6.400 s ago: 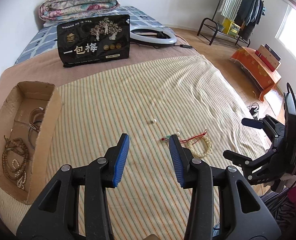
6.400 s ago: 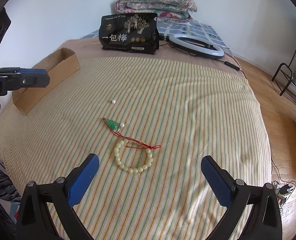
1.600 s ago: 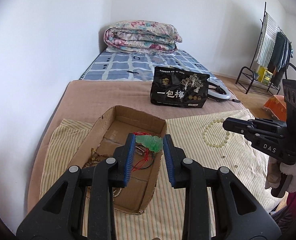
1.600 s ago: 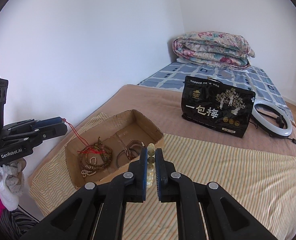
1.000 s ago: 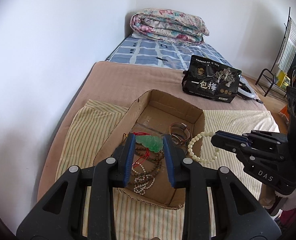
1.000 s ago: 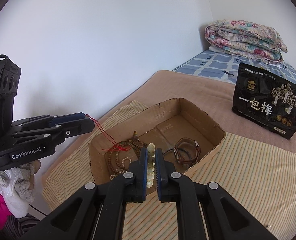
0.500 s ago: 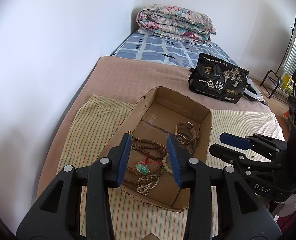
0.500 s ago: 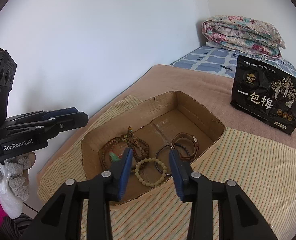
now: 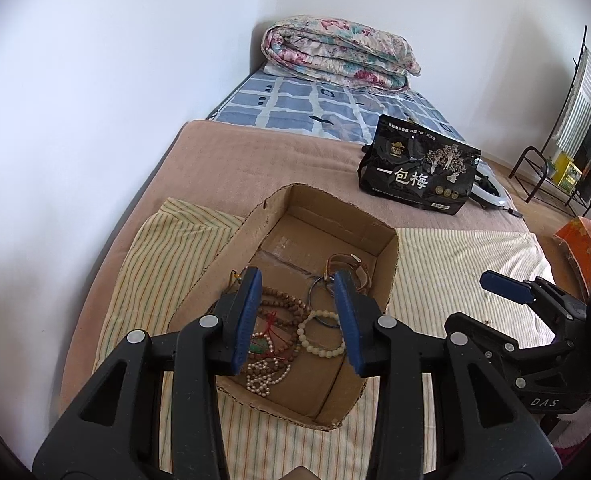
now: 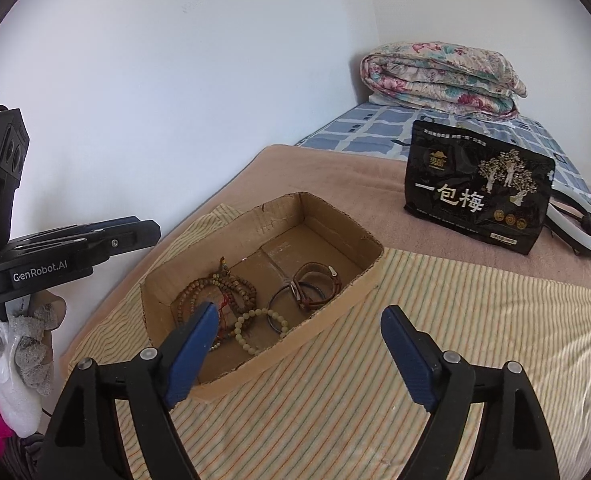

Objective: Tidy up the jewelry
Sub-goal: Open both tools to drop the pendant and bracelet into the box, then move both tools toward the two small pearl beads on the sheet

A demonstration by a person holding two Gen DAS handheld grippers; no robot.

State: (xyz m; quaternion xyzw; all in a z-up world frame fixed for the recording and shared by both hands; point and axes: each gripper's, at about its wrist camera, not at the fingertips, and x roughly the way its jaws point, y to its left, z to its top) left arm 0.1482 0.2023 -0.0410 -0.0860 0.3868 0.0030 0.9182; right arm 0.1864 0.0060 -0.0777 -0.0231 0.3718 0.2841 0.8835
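With the pale bracelet (image 9: 321,335) in the box (image 9: 391,264), both the left claw (image 9: 297,322) and right claw (image 10: 300,354) hang empty and spread, free to fetch any remaining piece

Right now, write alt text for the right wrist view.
An open right gripper hovers over a cardboard box on a striped sheet, the box holding a pale bead bracelet, brown beads and bangles. The left gripper is at left, a black bag behind.

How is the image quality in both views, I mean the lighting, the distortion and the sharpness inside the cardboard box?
Left wrist view: even daylight, no glare; strong fisheye bending and dark corners; the beads in the cardboard box are sharp, but the left hand-held gripper hides some. Right wrist view: the same soft light, the wall line curved; the pale bead bracelet is clear between the fingers of the open right hand-held gripper.
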